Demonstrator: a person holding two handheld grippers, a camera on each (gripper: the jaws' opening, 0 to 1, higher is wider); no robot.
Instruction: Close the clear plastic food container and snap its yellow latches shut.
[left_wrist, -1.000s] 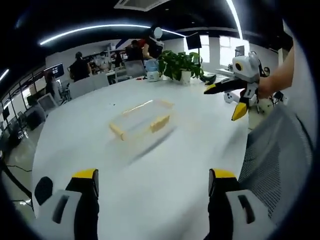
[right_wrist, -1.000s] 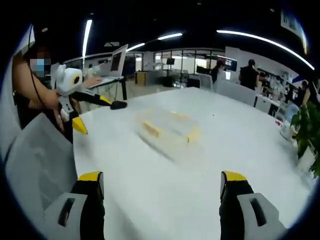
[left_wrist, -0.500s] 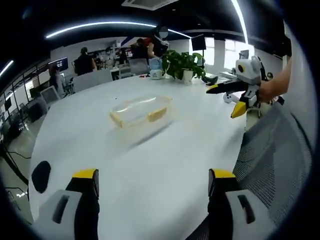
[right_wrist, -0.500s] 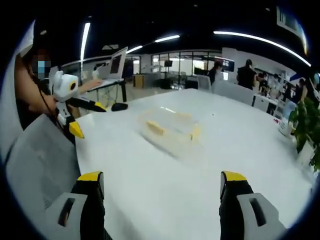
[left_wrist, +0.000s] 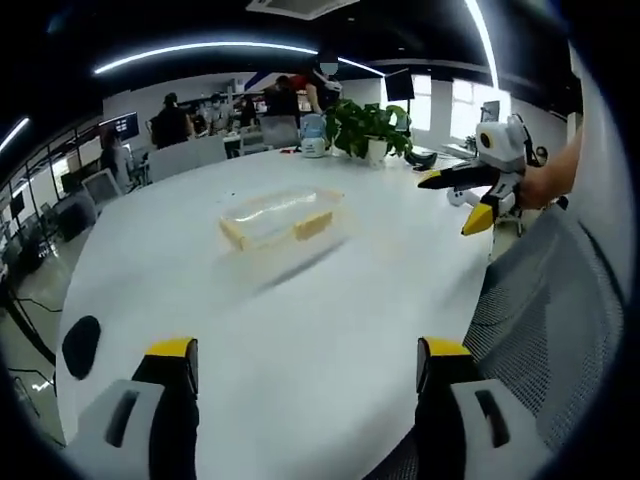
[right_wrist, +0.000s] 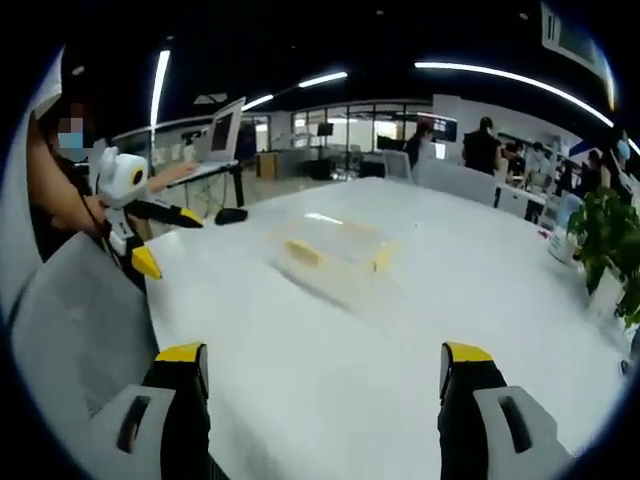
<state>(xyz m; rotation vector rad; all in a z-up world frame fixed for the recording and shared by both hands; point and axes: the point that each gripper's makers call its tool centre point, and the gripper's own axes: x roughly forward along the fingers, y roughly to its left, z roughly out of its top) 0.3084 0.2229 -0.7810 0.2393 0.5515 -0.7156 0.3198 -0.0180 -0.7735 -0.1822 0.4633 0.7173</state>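
Sitting mid-table on the white table (left_wrist: 300, 330), the clear container (left_wrist: 280, 218) (yellow latches (left_wrist: 312, 226) on its sides) lies well ahead of both grippers. Left gripper (left_wrist: 305, 365) jaws are spread, gripping nothing; right gripper (right_wrist: 325, 372) likewise spread. A potted plant (left_wrist: 365, 128) stands beyond.

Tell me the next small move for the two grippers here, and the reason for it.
Probably bring both grippers forward toward the clear container. It sits out on the white table, well apart from the left gripper and the right gripper, whose jaws both stand open and hold nothing. Its yellow latches cannot be pressed from this far back.
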